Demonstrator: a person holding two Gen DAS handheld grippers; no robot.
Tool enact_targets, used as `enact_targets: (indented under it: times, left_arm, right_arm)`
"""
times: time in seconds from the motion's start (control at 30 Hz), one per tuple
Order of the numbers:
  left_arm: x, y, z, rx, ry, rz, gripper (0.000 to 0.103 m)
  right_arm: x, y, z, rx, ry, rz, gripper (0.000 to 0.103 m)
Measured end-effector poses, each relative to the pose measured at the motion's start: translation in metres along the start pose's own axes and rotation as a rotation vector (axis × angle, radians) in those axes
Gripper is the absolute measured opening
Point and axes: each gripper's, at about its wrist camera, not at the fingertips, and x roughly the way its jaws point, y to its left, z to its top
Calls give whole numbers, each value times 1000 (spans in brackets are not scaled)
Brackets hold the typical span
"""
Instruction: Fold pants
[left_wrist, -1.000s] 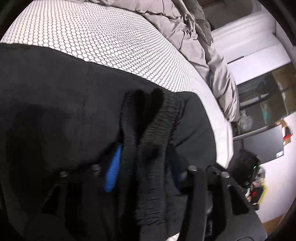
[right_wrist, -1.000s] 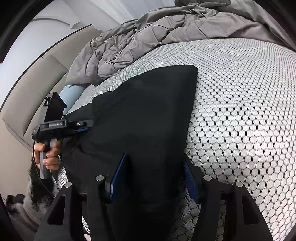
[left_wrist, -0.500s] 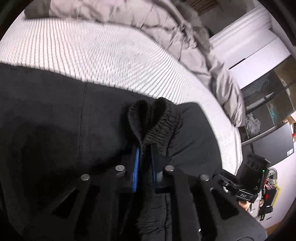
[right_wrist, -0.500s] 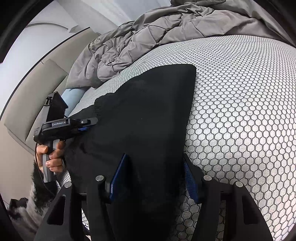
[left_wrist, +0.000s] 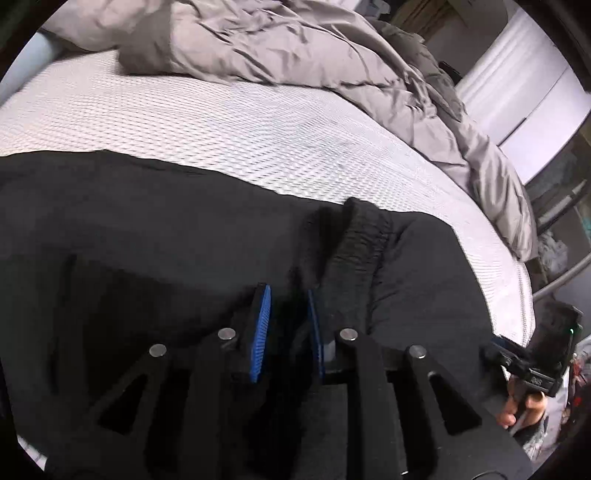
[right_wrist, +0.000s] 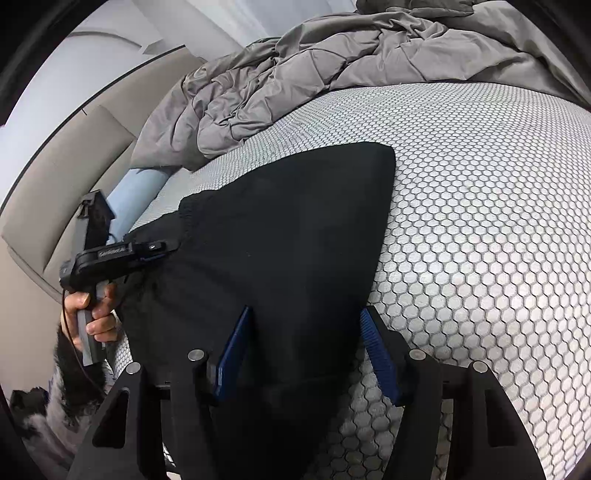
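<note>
Black pants (right_wrist: 295, 229) lie on the honeycomb-patterned mattress (right_wrist: 480, 206), folded to a point at the far end. My left gripper (left_wrist: 288, 291) grips the ribbed waistband (left_wrist: 362, 236) at the pants' left edge. Its jaws are opening slightly, with the bunched fabric still between the blue pads (left_wrist: 260, 325). In the right wrist view the left gripper (right_wrist: 162, 246) tugs that edge sideways, with a hand (right_wrist: 96, 310) on its handle. My right gripper (right_wrist: 306, 314) stands wide open astride the near end of the pants, with cloth lying between its fingers.
A rumpled grey duvet (right_wrist: 332, 70) is heaped along the far side of the bed (left_wrist: 295, 59). A beige headboard (right_wrist: 55, 192) and a blue pillow (right_wrist: 136, 184) are at the left. The bed's edge and cluttered furniture (left_wrist: 554, 206) lie to the right.
The left gripper closed on the waistband, then lifted and tilted up so the duvet came into view; its pads now stand slightly wider. The right gripper kept still.
</note>
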Motion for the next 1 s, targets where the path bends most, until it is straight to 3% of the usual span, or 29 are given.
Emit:
enact_targets:
  times: [0.07,0.2,0.3,0.33,0.43,0.53,0.6,0.67,0.73,0.8,0.9,0.97,1.0]
  left_arm:
    - [-12,4,0,-24,-14,-19,16]
    - [-40,-18,-6,61,-91,-11,16]
    - [-34,-54,-13,136,-75,-49,16]
    - [-28,-66,-16,161,-59,-62,16]
    - [-12,-101,-29,236,-10,-66,16]
    - [2,-135,-46,314,29,-63,16]
    - [6,-150,-55,347,40,-73,25]
    - [9,-167,-67,377,44,-98,29]
    - [14,-187,-79,412,61,-136,32]
    - [18,-204,-93,434,70,-168,39]
    - [19,-231,-112,517,76,-196,42]
    - [17,-239,-119,532,68,-204,49]
    - [16,-241,-122,529,63,-208,54]
  right_arm:
    - [-7,0,-9,-22,13,7,62]
    - [-23,-3,-45,-27,43,11,60]
    - [-44,-5,-69,81,-10,97,28]
    - [-48,-7,-78,139,-35,139,22]
    - [-40,-12,-99,206,-24,125,10]
    - [-43,-15,-107,233,-23,159,10]
    - [-49,-12,-106,220,-14,150,10]
    - [-57,-10,-103,205,9,137,14]
    - [-70,-11,-98,194,-36,123,28]
    - [-78,-15,-90,197,-88,97,31]
    - [-63,-21,-75,228,-100,113,30]
    - [-44,-19,-79,206,-16,82,13]
    - [-41,-17,-86,186,9,87,11]
